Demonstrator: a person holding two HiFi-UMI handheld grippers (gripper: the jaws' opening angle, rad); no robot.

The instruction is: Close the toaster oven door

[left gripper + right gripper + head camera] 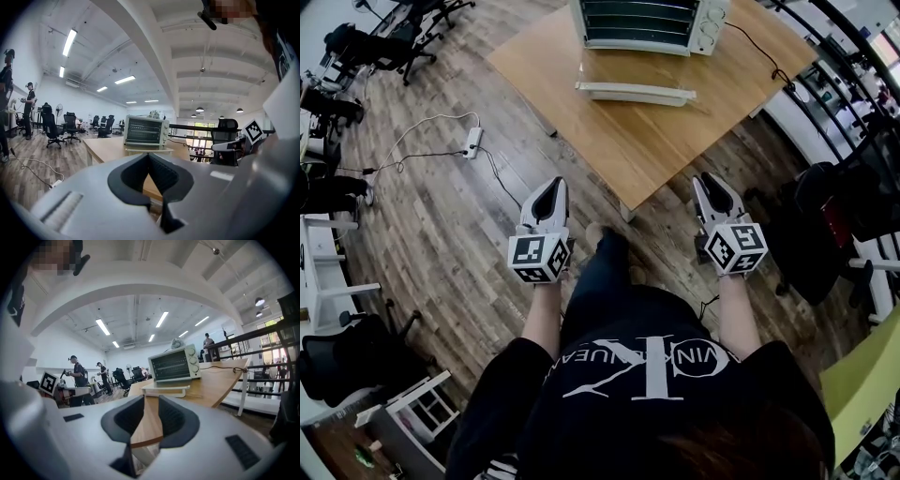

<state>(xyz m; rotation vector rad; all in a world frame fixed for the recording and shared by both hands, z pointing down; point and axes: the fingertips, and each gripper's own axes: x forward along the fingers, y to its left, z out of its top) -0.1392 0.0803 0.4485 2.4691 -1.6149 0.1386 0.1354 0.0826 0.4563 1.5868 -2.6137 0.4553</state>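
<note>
Holding the left gripper [550, 184] [149, 157] with jaws pressed together at the tips and nothing between them. Holding the right gripper [712, 180] [151, 401] with jaws a little apart, showing only wood through the gap and gripping nothing. Hovering with both over the floor [441, 225], just short of the near corner of the tabletop [666, 141] [220, 380], touching nothing.

Looking past the jaws, along the tabletop, to the toaster oven [649, 23] [145, 131] [174, 364] at the far end, well apart from both grippers. Seeing its door [635, 92] [149, 149] [164, 390] dropped fully open, lying flat and level out in front of the oven mouth, racks exposed behind it. Noting a cord [759, 47] trailing off the oven's right side across the wood.

Judging the step in hand as the approach: door not yet touched, closing not yet begun. Calling next for a reach forward over the tabletop, most likely with one gripper brought under or against the door's front edge, then a lift up and back on the hinge until flush with the oven face. Needing no firm grasp, probably; a push from below looks enough. Minding the oven sliding backward under the push.
</note>
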